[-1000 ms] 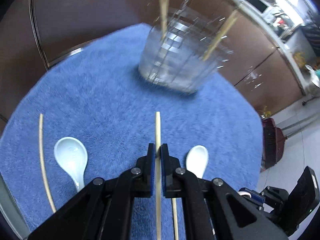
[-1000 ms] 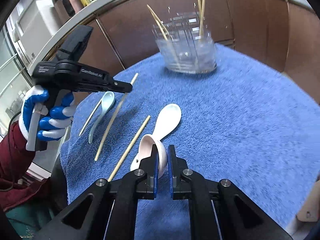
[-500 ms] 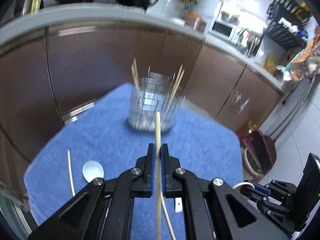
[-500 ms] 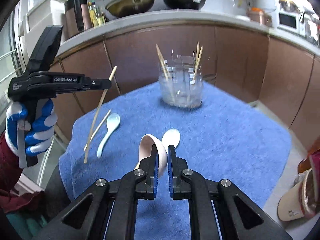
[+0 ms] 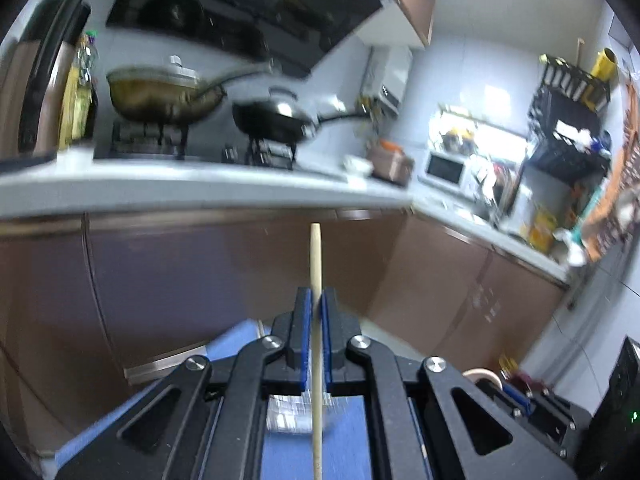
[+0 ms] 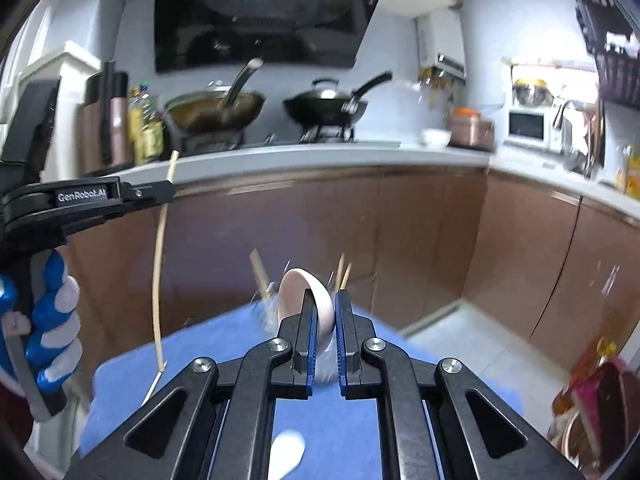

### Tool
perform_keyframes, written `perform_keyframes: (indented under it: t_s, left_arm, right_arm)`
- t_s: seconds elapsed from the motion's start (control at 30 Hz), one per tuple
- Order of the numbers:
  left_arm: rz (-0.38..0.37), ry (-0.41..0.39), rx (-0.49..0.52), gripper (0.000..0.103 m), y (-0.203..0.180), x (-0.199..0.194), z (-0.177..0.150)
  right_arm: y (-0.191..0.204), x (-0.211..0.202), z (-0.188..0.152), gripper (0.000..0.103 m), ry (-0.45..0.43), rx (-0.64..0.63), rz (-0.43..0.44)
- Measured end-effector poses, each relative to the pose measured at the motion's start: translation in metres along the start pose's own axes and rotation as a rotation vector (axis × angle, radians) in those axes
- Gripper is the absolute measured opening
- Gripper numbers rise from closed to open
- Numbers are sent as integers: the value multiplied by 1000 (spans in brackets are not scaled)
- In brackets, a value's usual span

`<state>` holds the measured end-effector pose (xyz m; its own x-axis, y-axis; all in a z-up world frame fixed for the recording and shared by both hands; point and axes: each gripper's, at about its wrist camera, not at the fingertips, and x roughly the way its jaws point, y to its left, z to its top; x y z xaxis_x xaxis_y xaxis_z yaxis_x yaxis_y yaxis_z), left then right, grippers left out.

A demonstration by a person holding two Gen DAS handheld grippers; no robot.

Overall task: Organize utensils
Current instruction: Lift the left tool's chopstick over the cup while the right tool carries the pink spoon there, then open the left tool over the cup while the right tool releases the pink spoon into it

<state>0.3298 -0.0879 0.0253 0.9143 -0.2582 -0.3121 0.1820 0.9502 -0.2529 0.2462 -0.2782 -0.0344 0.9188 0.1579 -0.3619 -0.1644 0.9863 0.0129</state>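
Note:
My left gripper (image 5: 315, 300) is shut on a wooden chopstick (image 5: 316, 264), held upright high above the blue towel (image 5: 280, 456). The right wrist view shows the same left gripper (image 6: 158, 192) and its chopstick (image 6: 159, 260) at the left. My right gripper (image 6: 326, 300) is shut on a pale pink ceramic spoon (image 6: 300, 292), bowl end up. The clear utensil holder (image 6: 266, 304) with several chopsticks stands behind the spoon, mostly hidden; it shows blurred under my left fingers (image 5: 288, 416). A white spoon (image 6: 286, 454) lies on the blue towel (image 6: 224, 360) below.
A brown cabinet front (image 6: 400, 232) and grey countertop (image 6: 320, 156) with two pans stand behind the table. The floor (image 6: 472, 336) drops off right of the towel. A gloved hand (image 6: 48, 320) holds the left gripper.
Both grippers have lifted and tilted up, so the views now face the kitchen counter instead of the towel. The chopstick and the pink spoon rose with them.

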Motion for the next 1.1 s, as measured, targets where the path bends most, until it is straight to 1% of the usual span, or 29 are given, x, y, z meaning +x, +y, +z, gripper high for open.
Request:
perform_keyframes:
  t_s: [0.07, 0.13, 0.27, 0.37, 0.47, 0.63, 0.73, 0.8, 0.83, 0.87, 0.93, 1.03, 1.1]
  left_arm:
    - [30, -61, -6, 4, -1, 20, 10]
    - [47, -93, -14, 4, -1, 37, 12]
    - [110, -139, -11, 4, -1, 84, 1]
    - [144, -144, -1, 5, 1, 111, -15]
    - [169, -147, 2, 5, 4, 135, -35]
    - [198, -136, 2, 5, 12, 163, -68]
    - [178, -108, -11, 6, 17, 167, -85]
    - [168, -93, -7, 7, 18, 166, -91]
    - [158, -86, -8, 11, 18, 165, -93]
    - [148, -81, -11, 20, 18, 163, -94]
    - [130, -68, -19, 31, 19, 160, -94]
    - [132, -68, -12, 34, 21, 145, -91]
    - [136, -73, 1, 35, 21, 131, -86]
  right_arm:
    - [0, 23, 8, 8, -35, -16, -46]
    - [-1, 44, 13, 8, -61, -17, -68]
    - [-4, 83, 11, 8, -88, -29, -112]
    - [-1, 106, 3, 8, -91, -60, -151]
    - [0, 125, -6, 8, -90, -73, -163]
    - [4, 144, -26, 8, -71, -83, -177]
    - [1, 150, -38, 9, -54, -59, -163]
    - [-1, 153, -44, 12, -36, -50, -152]
    - [-1, 152, -47, 16, -26, -42, -142]
    - [-1, 151, -47, 20, -24, -37, -139]
    - [-2, 146, -47, 27, -25, -27, -139]
    - [-2, 132, -43, 36, -36, -10, -142]
    - [-2, 121, -41, 38, -41, 2, -144]
